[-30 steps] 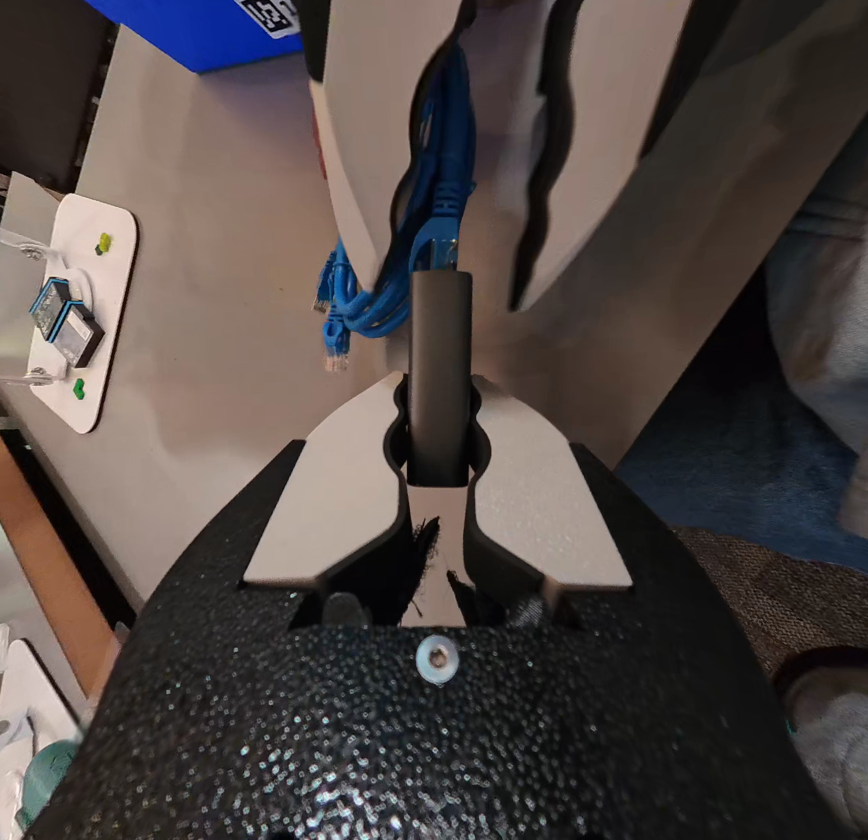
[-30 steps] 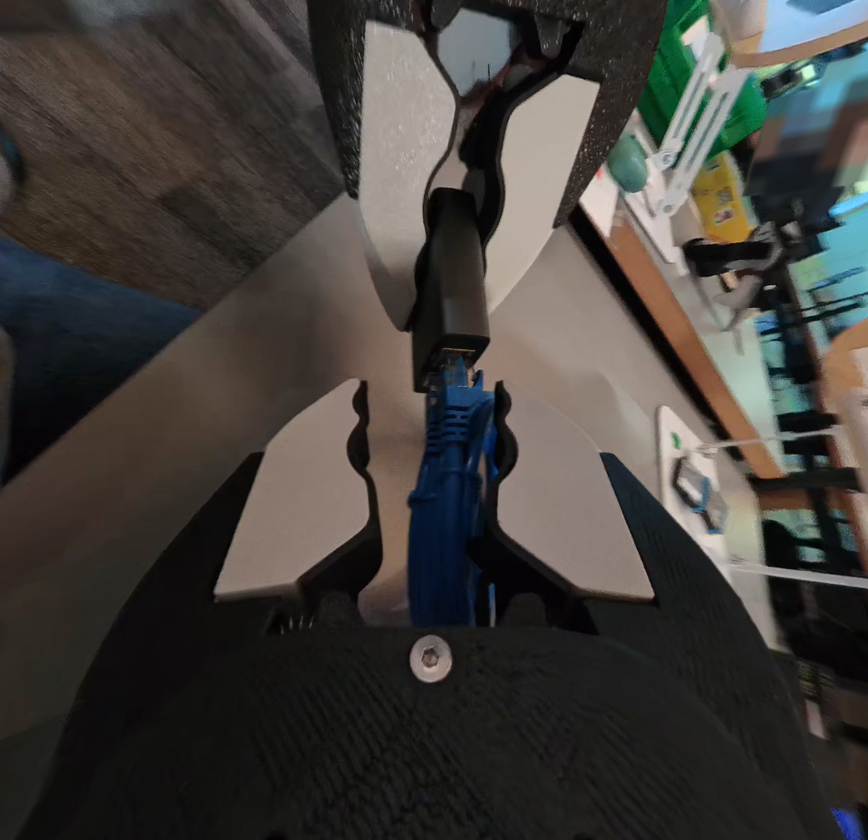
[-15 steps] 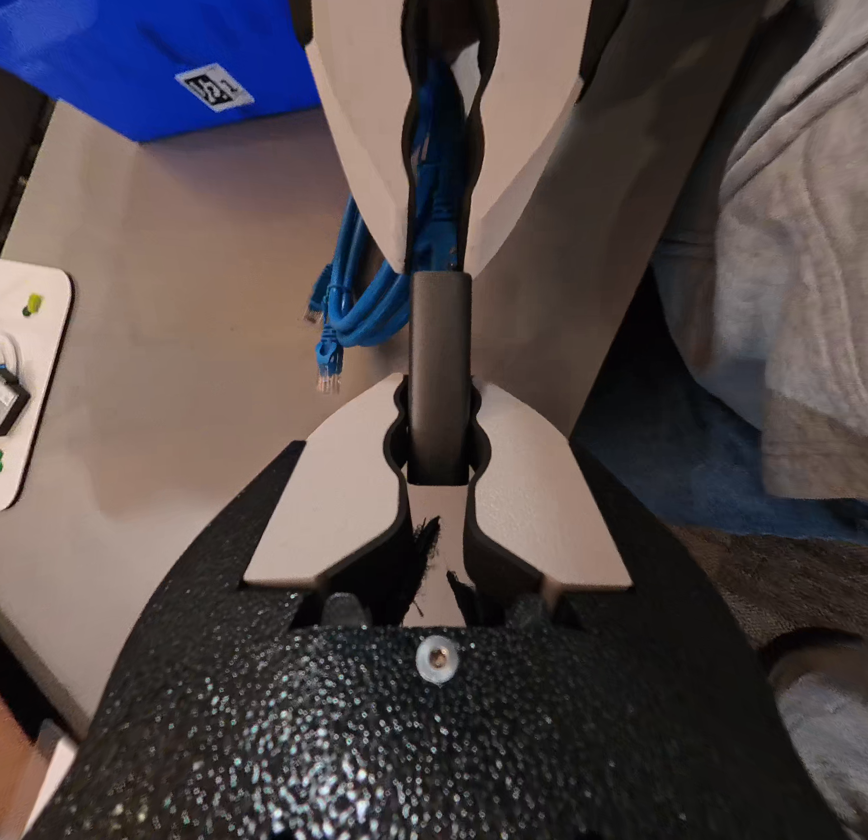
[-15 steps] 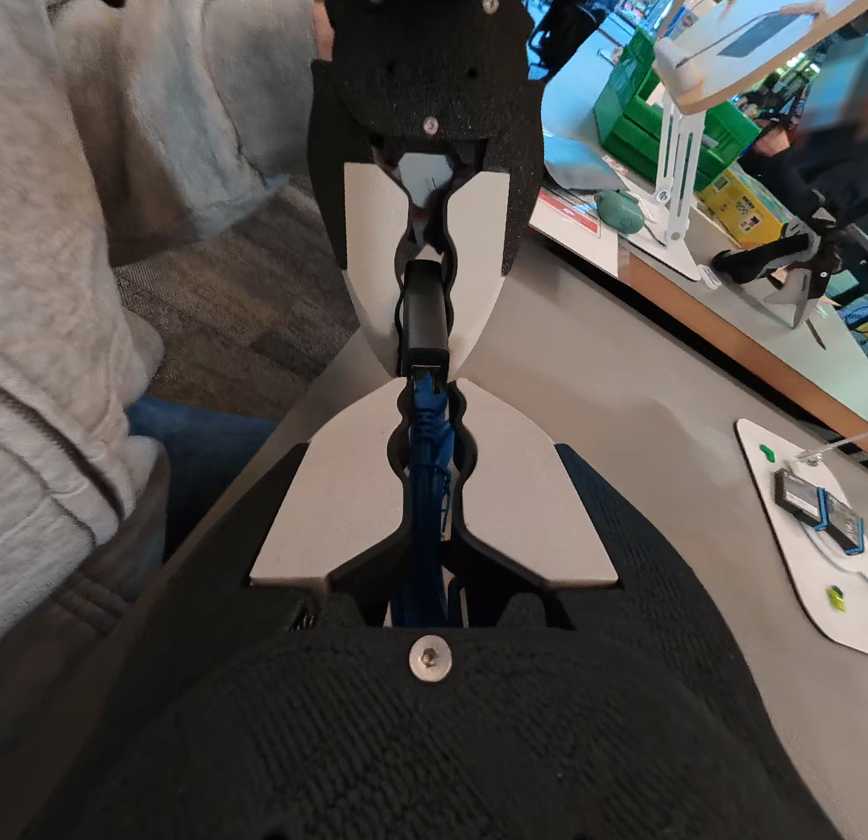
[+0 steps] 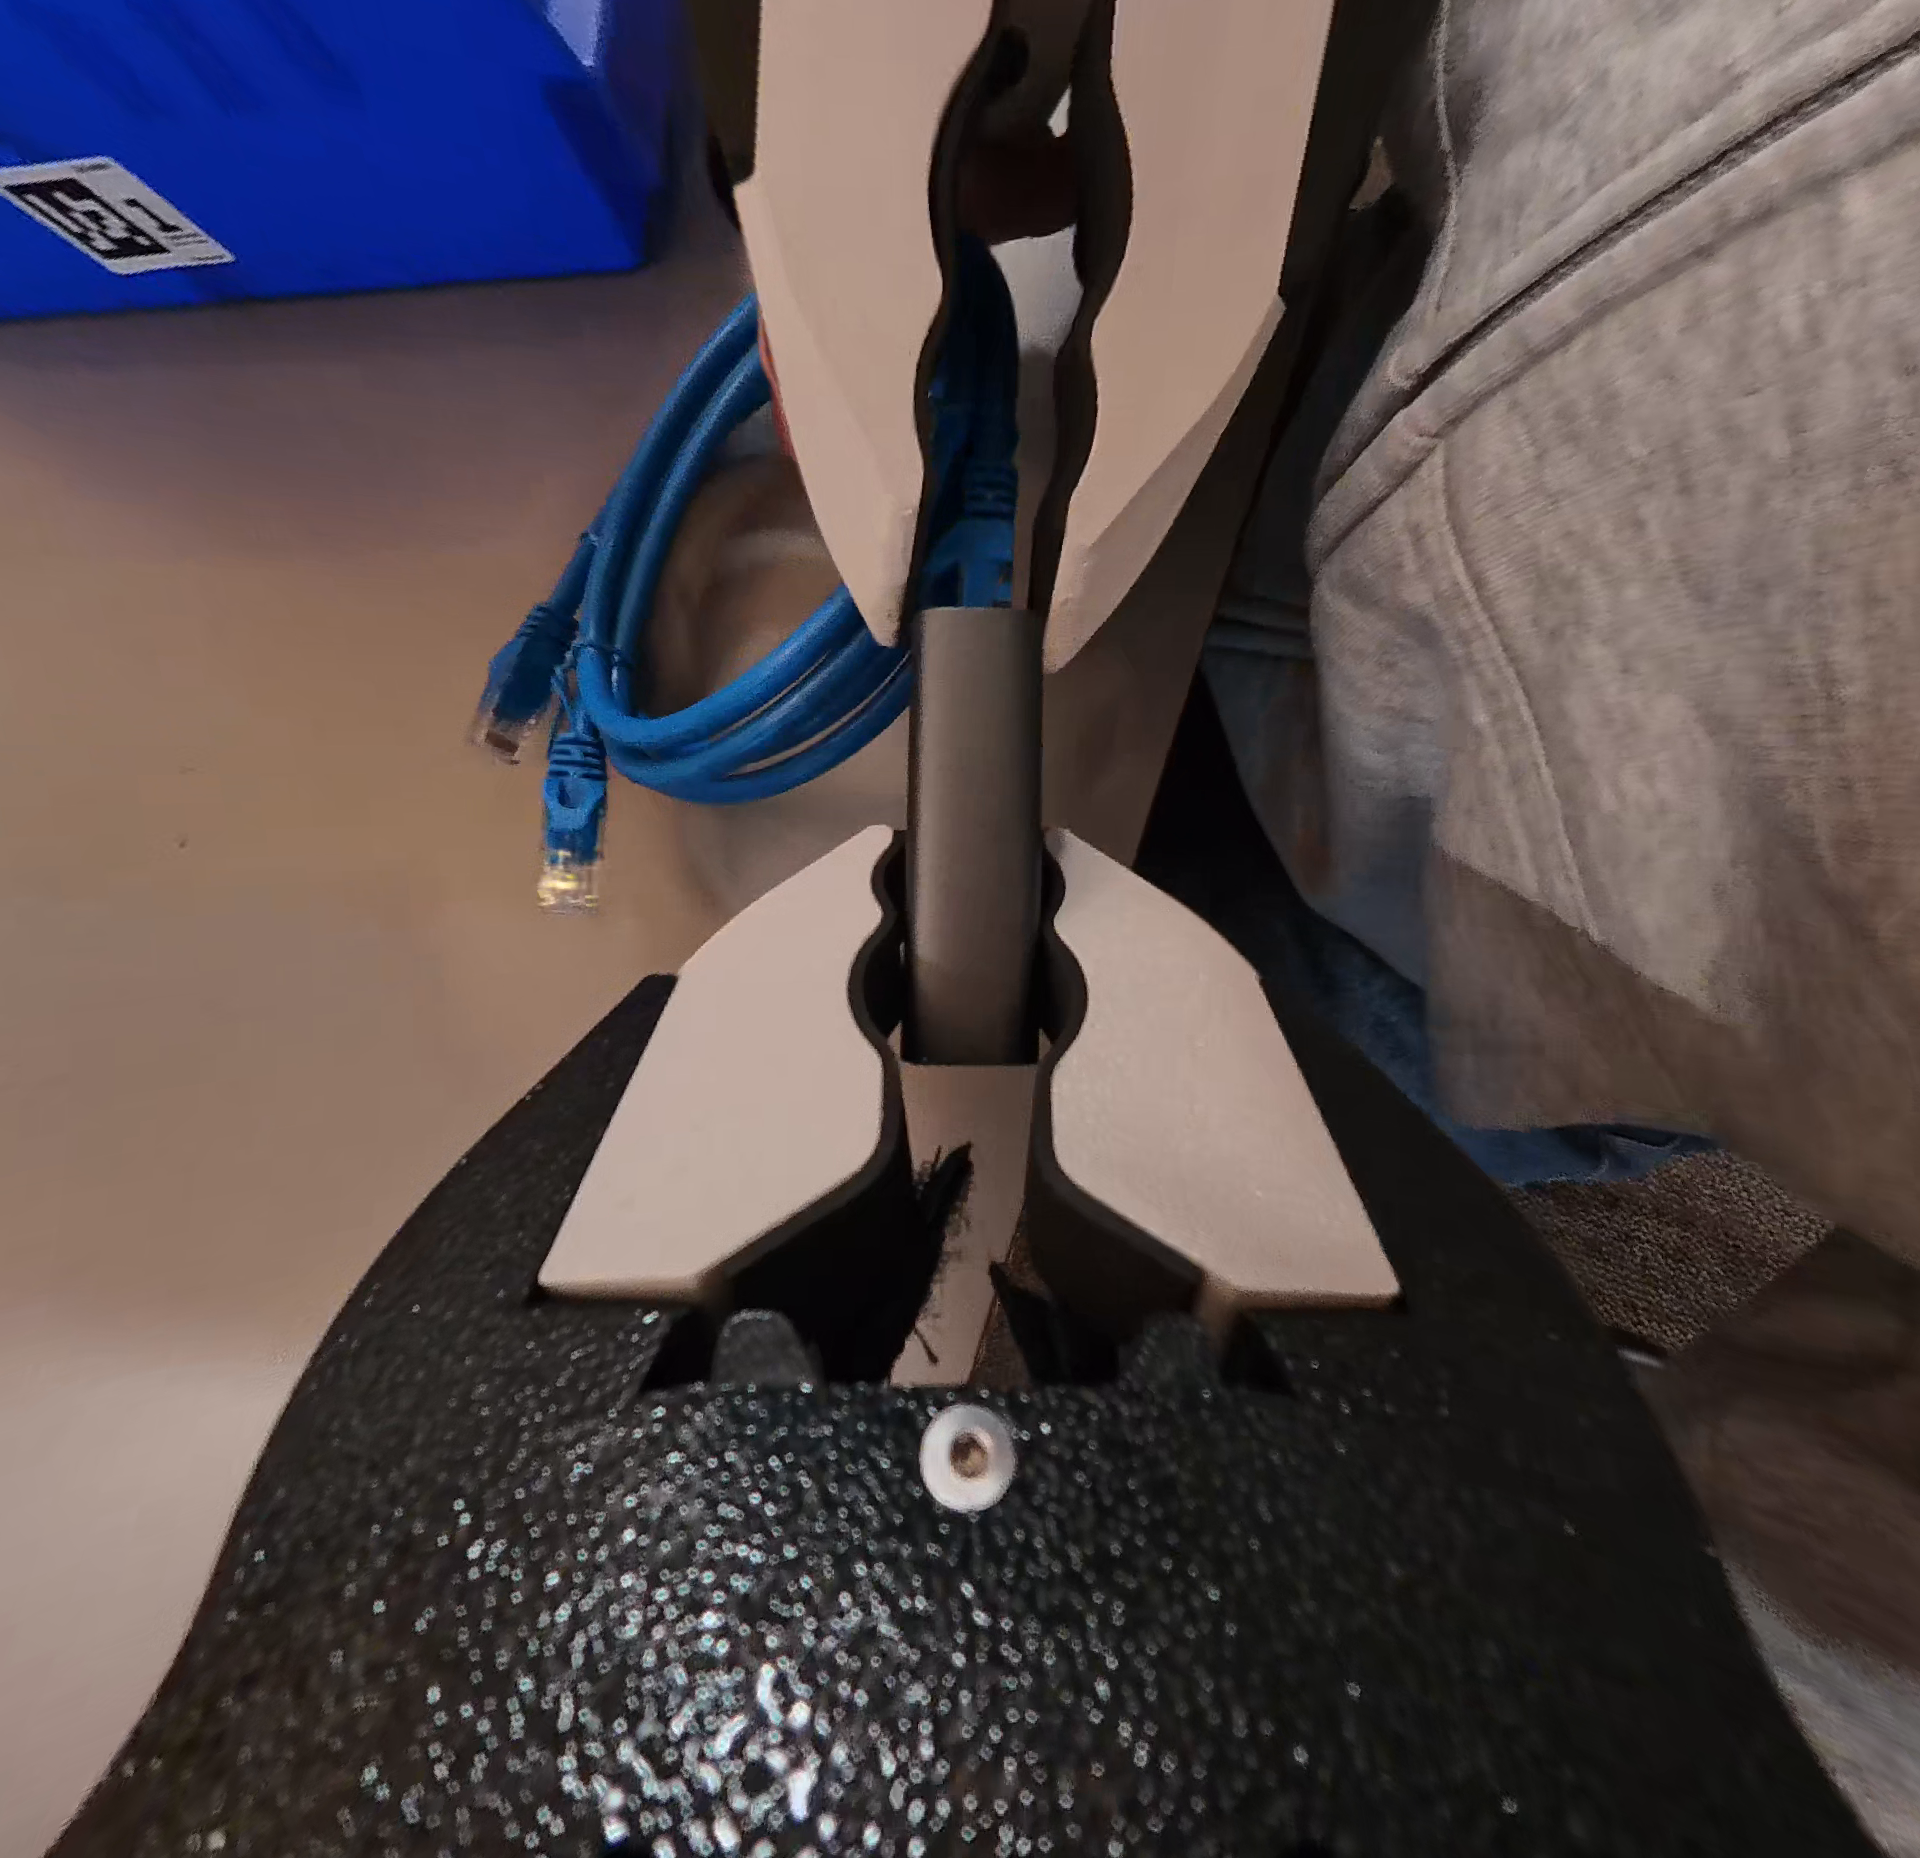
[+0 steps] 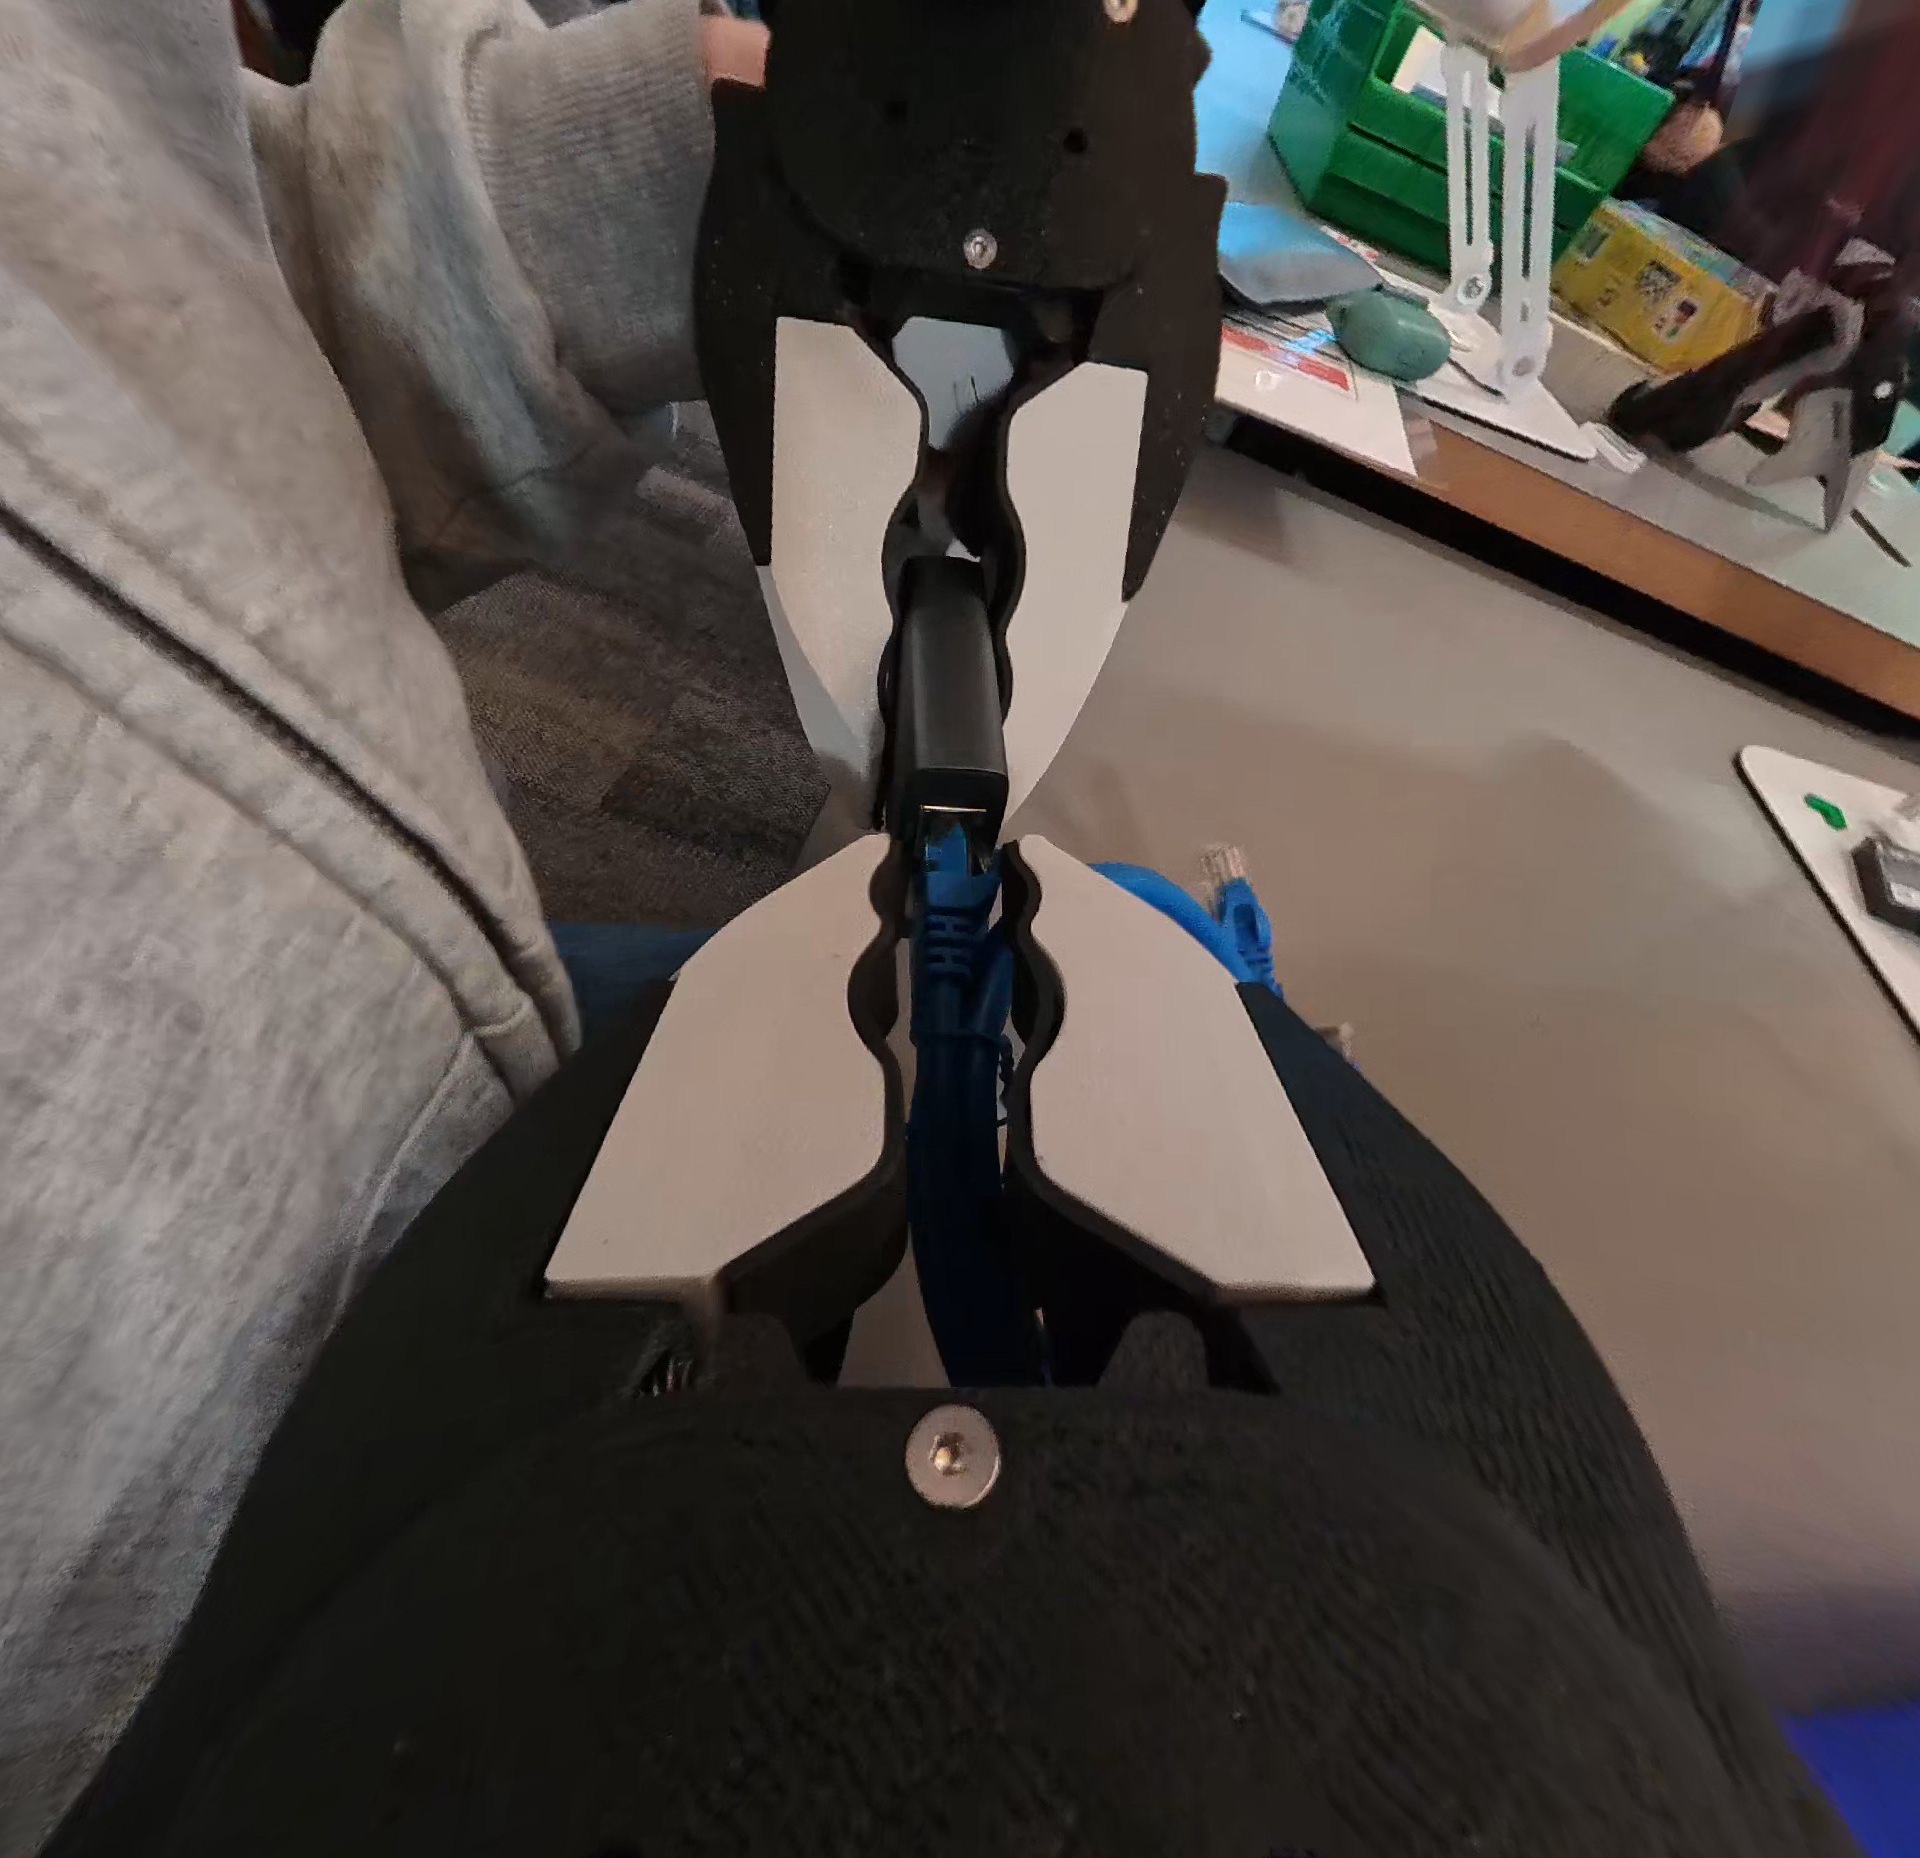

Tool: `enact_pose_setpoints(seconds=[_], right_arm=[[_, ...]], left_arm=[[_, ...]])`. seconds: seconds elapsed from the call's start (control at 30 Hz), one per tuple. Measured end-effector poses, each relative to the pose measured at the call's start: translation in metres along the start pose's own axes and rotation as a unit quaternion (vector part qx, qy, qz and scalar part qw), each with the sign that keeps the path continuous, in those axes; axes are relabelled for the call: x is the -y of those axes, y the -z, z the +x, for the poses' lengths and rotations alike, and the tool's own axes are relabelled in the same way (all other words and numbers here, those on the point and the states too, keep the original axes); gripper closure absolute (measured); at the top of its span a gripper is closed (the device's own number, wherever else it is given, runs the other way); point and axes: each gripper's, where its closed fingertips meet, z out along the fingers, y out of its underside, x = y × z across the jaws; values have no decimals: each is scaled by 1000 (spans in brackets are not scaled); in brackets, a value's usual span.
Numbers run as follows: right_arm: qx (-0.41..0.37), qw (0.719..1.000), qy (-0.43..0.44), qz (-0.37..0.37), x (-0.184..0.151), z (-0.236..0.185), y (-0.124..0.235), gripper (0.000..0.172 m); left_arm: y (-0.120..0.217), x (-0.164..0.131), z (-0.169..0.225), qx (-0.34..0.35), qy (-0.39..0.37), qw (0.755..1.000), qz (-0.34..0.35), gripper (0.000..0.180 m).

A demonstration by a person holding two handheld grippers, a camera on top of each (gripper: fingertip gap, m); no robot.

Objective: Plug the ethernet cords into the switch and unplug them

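Gripping black switch point(image 5: 971, 821) in left fingers; right fingers clamping blue cord point(image 6: 951, 961).

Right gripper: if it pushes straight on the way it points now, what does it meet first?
The right gripper, shut on the blue ethernet plug, would likely meet the black switch first; the left gripper holds it directly ahead, almost touching the jaws.

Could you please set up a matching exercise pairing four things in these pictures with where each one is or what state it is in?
Things:
1. black switch
2. blue cord plug
3. loose clear-tipped plug
4. blue bin

Places or states:
A. hanging free over the table
B. far end of the table
C. clamped in the left gripper
D. between the right gripper fingers, at the switch's port

Pairs: 1-C, 2-D, 3-A, 4-B
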Motion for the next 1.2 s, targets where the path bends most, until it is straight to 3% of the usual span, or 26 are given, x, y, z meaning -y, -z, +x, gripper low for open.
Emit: enact_pose_setpoints(seconds=[0.23,0.37,0.57,0.67,0.73,0.83,0.9,0.93,1.03,1.2], right_arm=[[-1,1000,-11,-11,-21,-9,9,157],[22,997,4,-69,-38,-16,8,156],[30,997,-26,-67,-38,-14,9,158],[27,997,-21,-66,-38,-14,9,158],[28,997,-22,-66,-38,-15,10,158],[31,997,-27,-67,-38,-14,10,159],[33,997,-33,-67,-38,-14,10,159],[35,997,-34,-67,-38,-14,10,159],[42,997,-19,-62,-37,-16,10,158],[65,996,-36,-58,-36,-18,10,157]], left_arm=[[-23,1,9,-38,-6,999,-5,159],[-36,-7,16,-67,7,997,-33,159],[-39,-3,17,-64,42,997,2,157],[-45,0,10,-25,82,996,40,135],[-46,0,8,3,66,996,57,119],[-35,18,3,49,30,990,129,136],[-32,19,5,59,20,989,138,145],[-34,17,10,51,11,990,133,158],[-34,17,13,54,0,991,121,160],[-34,16,15,3,17,992,122,160]])
